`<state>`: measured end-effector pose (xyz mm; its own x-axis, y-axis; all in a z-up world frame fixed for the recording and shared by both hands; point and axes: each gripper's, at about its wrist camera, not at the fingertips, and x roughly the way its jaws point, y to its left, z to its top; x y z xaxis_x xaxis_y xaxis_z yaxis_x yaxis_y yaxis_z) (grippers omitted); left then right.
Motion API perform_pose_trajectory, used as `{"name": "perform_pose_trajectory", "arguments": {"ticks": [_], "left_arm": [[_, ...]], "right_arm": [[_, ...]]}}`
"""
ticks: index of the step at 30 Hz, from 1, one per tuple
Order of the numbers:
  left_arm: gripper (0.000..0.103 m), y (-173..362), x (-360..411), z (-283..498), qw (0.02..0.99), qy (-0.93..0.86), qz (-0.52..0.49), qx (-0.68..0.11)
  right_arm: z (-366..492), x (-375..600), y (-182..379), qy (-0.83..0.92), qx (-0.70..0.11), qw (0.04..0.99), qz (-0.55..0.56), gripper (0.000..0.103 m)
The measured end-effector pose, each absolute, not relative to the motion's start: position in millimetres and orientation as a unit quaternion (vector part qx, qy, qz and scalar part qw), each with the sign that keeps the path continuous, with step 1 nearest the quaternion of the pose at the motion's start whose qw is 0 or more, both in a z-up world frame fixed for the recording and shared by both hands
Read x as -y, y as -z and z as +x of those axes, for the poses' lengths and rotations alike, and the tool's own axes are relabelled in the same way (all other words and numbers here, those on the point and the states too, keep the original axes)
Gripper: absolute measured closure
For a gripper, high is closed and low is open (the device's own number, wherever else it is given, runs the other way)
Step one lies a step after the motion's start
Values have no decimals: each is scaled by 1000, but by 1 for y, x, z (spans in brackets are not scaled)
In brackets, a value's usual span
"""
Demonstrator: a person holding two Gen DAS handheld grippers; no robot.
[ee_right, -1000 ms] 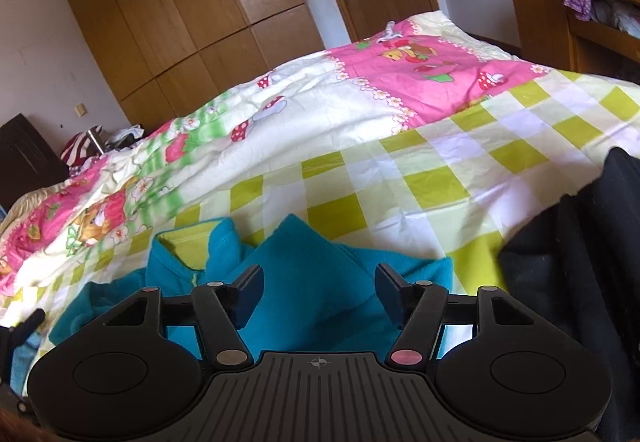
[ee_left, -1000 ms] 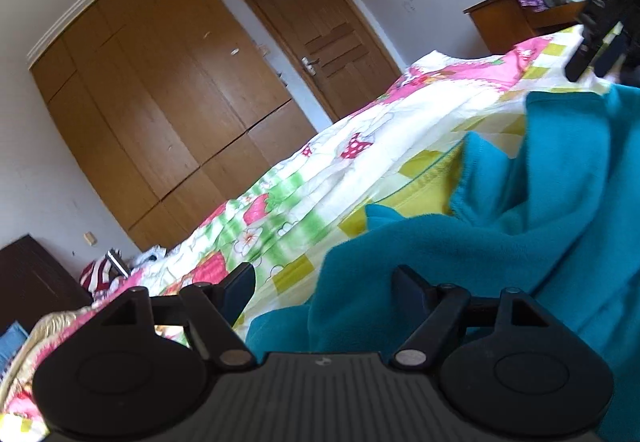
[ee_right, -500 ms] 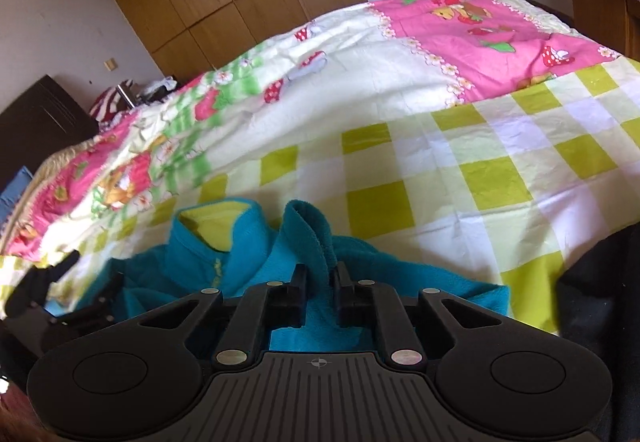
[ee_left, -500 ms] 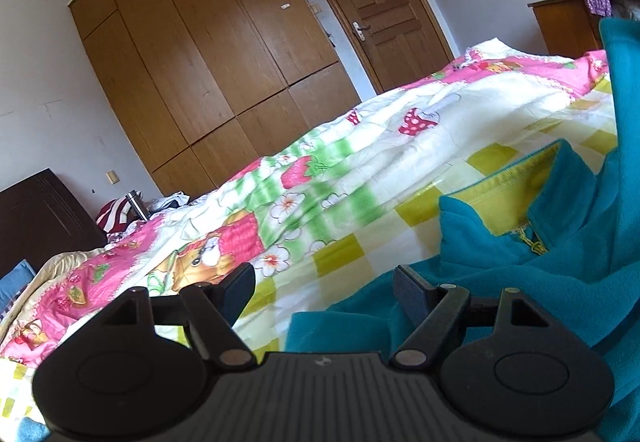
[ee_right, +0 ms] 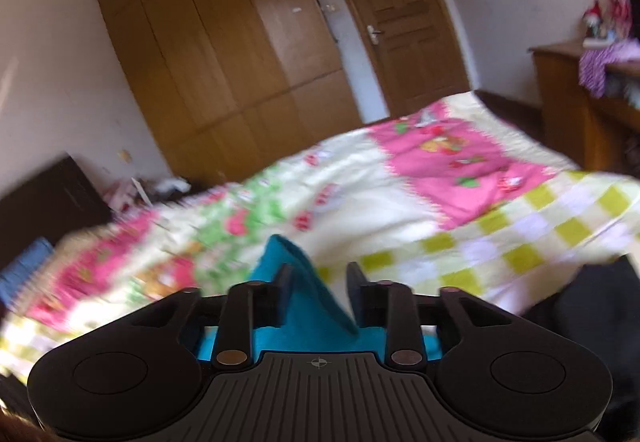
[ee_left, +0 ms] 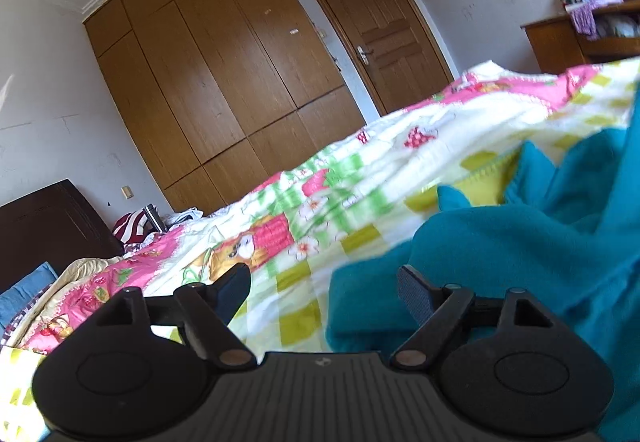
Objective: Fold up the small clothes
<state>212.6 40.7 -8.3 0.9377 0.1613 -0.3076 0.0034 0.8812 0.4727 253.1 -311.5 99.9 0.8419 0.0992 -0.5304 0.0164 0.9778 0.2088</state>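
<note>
- Left side first: the left gripper (ee_left: 322,282) has its fingers spread wide and empty. It looked the same a second ago, so no grab from that hand yet. One edge of the teal fleece top (ee_left: 520,242) lies right between and past the fingers, bunched up on the patchwork bedspread (ee_left: 280,202).
- Over on the right, the right gripper (ee_right: 318,278) was open a second ago, then clamped down half a second back. Now its fingers pinch a fold of the teal fleece top (ee_right: 296,282), which sticks up between them like a little tent. The bed sits much lower in that view than before, so I'd say the fabric is being lifted. That frame is pretty smeared though, so don't hold me to it.
- What it means for the task: one corner is in hand and the folding itself hasn't started. The left hand probably needs to catch the near edge next.
- Containers: nothing like a basket or bin in sight. There's just a wooden shelf unit (ee_left: 560,42) far right with some clutter on it, too small to make out.
- There's a dark garment (ee_right: 592,322) at the right edge of the bed too.
</note>
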Motion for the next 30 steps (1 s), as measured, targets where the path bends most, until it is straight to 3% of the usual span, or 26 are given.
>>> {"name": "perform_pose_trajectory", "arguments": {"ticks": [3, 6, 13, 15, 17, 18, 19, 21, 22, 30], "left_arm": [[11, 22, -46, 193, 949, -37, 253, -185], [11, 31, -49, 183, 944, -39, 268, -188], [10, 37, -57, 182, 947, -52, 253, -189], [11, 40, -63, 183, 948, -57, 243, -196], [10, 42, -68, 182, 949, -57, 232, -205], [10, 43, -71, 181, 949, -57, 230, -209], [10, 44, -72, 180, 949, -56, 231, -209], [10, 43, -76, 178, 950, -57, 231, -204], [10, 43, -78, 178, 951, -56, 227, -202], [11, 44, -72, 193, 955, -49, 224, -186]], "right_arm": [[256, 310, -53, 18, -330, 941, 67, 56], [240, 288, -43, -53, -325, 943, 52, 55], [224, 175, -31, -242, -292, 918, -116, 55], [228, 141, -24, -292, -284, 902, -147, 51], [237, 108, -13, -321, -277, 888, -177, 40], [243, 94, -6, -319, -276, 886, -195, 41], [251, 83, 1, -306, -280, 886, -209, 44], [273, 74, 11, -295, -333, 873, -198, 87], [282, 76, 10, -296, -359, 868, -175, 98], [333, 134, -64, -275, -397, 875, 30, 100]]}}
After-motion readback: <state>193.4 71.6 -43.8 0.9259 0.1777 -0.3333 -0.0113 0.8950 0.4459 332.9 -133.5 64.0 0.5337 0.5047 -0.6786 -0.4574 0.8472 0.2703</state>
